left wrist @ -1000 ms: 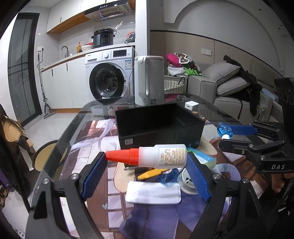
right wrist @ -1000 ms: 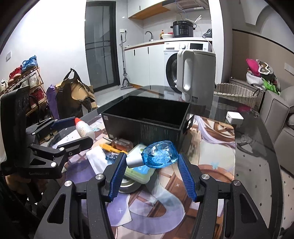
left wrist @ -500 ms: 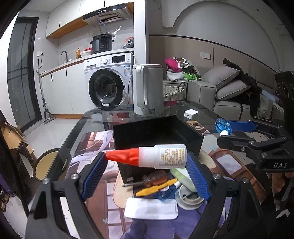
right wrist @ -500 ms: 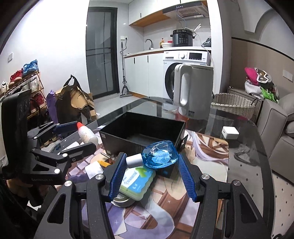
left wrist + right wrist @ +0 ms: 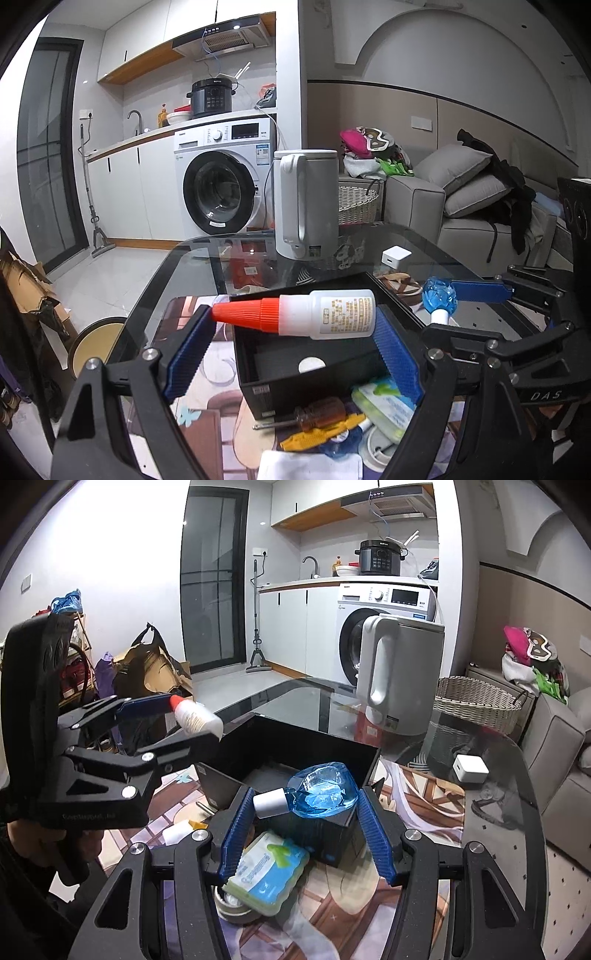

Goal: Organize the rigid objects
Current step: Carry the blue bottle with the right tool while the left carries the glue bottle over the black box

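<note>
The left claw point(image 5: 295, 325) grips a white glue bottle point(image 5: 325, 318) with a red cap, held crosswise above the black bin point(image 5: 321, 373) on the glass table point(image 5: 436, 243). The right claw point(image 5: 303, 805) grips a blue bottle point(image 5: 321, 795) over the bin's near corner — a screwdriver point(image 5: 306, 417), a wipes pack point(image 5: 267, 873) and a tape roll point(image 5: 231, 908) crowd the table just before the bin, a white kettle point(image 5: 308, 203) stands at the far edge

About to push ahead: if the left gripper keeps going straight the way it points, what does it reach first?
Probably the black bin: the left gripper, shut on the glue bottle, points down toward its open interior. Depth is uncertain.
</note>
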Tool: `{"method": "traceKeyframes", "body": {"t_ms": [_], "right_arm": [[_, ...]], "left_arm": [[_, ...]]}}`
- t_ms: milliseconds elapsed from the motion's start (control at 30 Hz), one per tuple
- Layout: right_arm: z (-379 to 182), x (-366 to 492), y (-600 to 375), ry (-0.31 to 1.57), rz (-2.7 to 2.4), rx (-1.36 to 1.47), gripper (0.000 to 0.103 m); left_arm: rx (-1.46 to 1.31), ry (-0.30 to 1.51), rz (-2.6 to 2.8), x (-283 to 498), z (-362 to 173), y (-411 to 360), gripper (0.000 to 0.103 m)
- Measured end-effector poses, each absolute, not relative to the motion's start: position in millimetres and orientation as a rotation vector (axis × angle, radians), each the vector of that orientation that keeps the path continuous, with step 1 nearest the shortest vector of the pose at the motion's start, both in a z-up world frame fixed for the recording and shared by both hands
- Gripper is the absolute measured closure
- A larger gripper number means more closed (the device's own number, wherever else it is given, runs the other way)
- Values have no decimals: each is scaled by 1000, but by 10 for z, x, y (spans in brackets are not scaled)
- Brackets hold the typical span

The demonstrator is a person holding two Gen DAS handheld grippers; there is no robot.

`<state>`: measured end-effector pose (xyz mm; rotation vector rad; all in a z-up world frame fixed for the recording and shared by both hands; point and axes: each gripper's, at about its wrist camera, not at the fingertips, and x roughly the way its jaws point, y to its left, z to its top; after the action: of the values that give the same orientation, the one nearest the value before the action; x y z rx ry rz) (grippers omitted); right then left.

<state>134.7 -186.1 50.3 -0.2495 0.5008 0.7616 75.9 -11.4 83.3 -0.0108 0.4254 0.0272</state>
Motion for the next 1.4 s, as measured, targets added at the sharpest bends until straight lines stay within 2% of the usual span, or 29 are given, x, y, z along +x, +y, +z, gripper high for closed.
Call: {"method": "traceKeyframes", "body": {"t_ms": [1400], "right_arm": [[140, 2324, -1259, 625, 855, -439, 45]], "left_arm": [[19, 577, 61, 1557, 367, 19, 18]]}}
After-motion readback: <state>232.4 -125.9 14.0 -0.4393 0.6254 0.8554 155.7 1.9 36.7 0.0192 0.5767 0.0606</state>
